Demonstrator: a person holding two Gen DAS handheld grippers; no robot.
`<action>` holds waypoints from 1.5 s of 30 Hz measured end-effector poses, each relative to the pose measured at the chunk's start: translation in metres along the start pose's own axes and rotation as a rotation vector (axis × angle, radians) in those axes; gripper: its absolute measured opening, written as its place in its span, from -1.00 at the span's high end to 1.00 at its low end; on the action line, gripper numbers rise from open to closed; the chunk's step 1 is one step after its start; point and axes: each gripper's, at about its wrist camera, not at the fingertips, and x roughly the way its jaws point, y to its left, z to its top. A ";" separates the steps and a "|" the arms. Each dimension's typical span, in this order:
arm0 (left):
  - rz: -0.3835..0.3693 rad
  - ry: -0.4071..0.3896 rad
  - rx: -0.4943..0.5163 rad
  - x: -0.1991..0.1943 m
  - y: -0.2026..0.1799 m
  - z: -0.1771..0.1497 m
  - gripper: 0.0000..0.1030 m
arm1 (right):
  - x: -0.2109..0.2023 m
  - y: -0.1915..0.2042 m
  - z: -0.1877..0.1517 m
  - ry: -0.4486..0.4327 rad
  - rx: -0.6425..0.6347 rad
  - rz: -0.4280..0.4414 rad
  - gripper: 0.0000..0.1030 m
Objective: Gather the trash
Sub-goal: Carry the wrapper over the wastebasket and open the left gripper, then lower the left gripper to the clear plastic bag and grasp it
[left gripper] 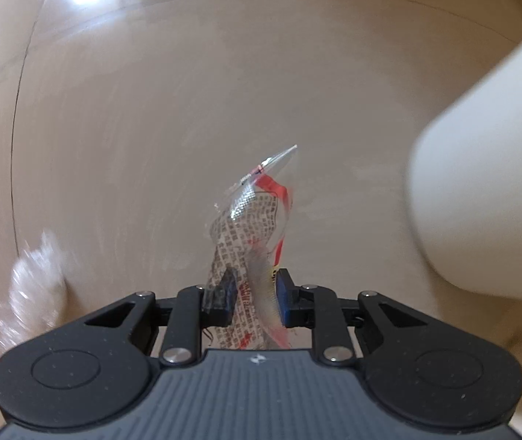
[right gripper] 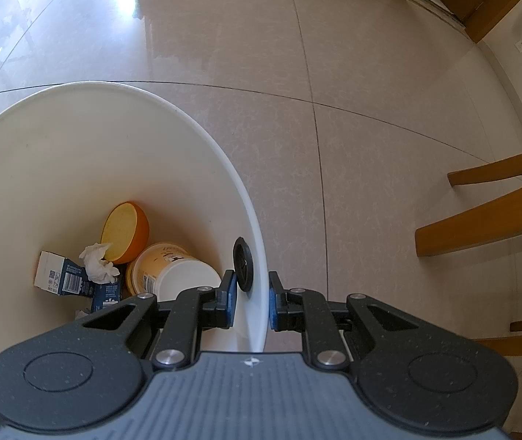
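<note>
The wrapper (left gripper: 257,227) hung pinched in the left hand-held gripper (left gripper: 253,297) above the tiled floor (left gripper: 150,128) — thin, slick film that might slip free before reaching the bin (right gripper: 246,198), whose rim the right hand-held gripper (right gripper: 252,304) clamped; a crumpled scrap (left gripper: 33,289) lay nearby, wooden chairs (right gripper: 488,216) beside

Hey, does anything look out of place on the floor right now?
Yes: a crumpled clear wrapper lies loose on the floor tiles, outside the white bin. It is blurred, so I cannot tell more.
</note>
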 end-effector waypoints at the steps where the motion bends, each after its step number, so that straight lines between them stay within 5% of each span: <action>1: -0.009 -0.002 0.035 -0.014 -0.006 0.004 0.59 | 0.000 0.000 0.000 0.000 0.000 0.000 0.62; 12: -0.096 -0.115 0.405 -0.193 -0.090 0.034 0.59 | 0.000 -0.002 0.000 -0.002 0.007 0.006 0.62; 18: -0.203 -0.217 0.505 -0.246 -0.146 0.052 0.56 | -0.001 -0.005 0.000 -0.002 0.014 0.013 0.63; 24: -0.296 -0.239 0.534 -0.247 -0.183 0.062 0.56 | -0.002 -0.004 0.001 0.000 0.005 0.013 0.63; 25: -0.309 -0.230 0.545 -0.245 -0.188 0.062 0.38 | -0.001 -0.004 0.001 0.000 0.006 0.013 0.63; 26: -0.318 -0.211 0.554 -0.240 -0.191 0.063 -0.17 | -0.001 -0.004 0.001 -0.001 0.006 0.013 0.63; 28: -0.321 -0.189 0.557 -0.235 -0.196 0.061 -0.95 | -0.001 -0.004 0.000 -0.002 0.003 0.014 0.63; 30: -0.296 -0.252 0.549 -0.235 -0.193 0.058 -0.96 | -0.001 -0.004 0.000 -0.002 0.004 0.015 0.63; 45: -0.165 -0.261 0.498 -0.214 -0.166 0.060 -0.96 | -0.003 -0.003 -0.001 -0.004 0.005 0.012 0.63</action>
